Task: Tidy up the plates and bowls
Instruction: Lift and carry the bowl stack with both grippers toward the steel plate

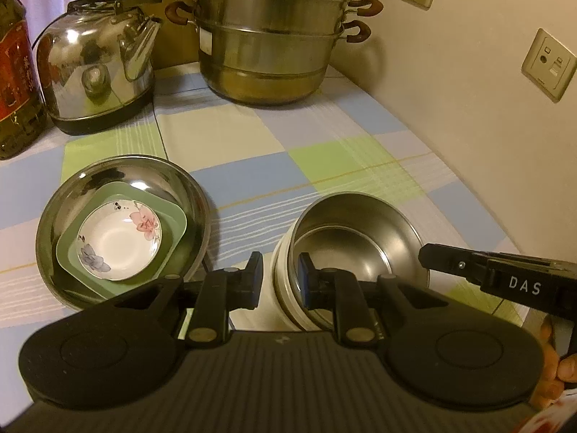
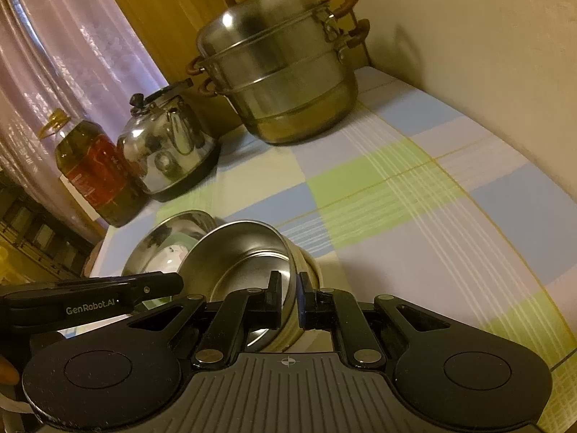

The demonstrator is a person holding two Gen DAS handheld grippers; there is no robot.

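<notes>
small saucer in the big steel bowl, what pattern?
White saucer with a pink flower and a blue-grey flower on the rim; clearest in the left wrist view.

Saucer (image 1: pixel 119 240) in basin (image 1: pixel 54 216); bowl (image 1: pixel 360 249) right.

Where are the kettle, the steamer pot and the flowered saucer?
kettle (image 1: pixel 95 72), left wrist view, shiny body.
steamer pot (image 1: pixel 267 43), left wrist view, side wall.
flowered saucer (image 1: pixel 119 240), left wrist view, white centre.

Open checked cloth (image 1: pixel 324 151) mid-table; steamer pot (image 1: pixel 270 43), kettle (image 1: pixel 97 72), oil bottle (image 1: pixel 14 72) crowd the back
</notes>
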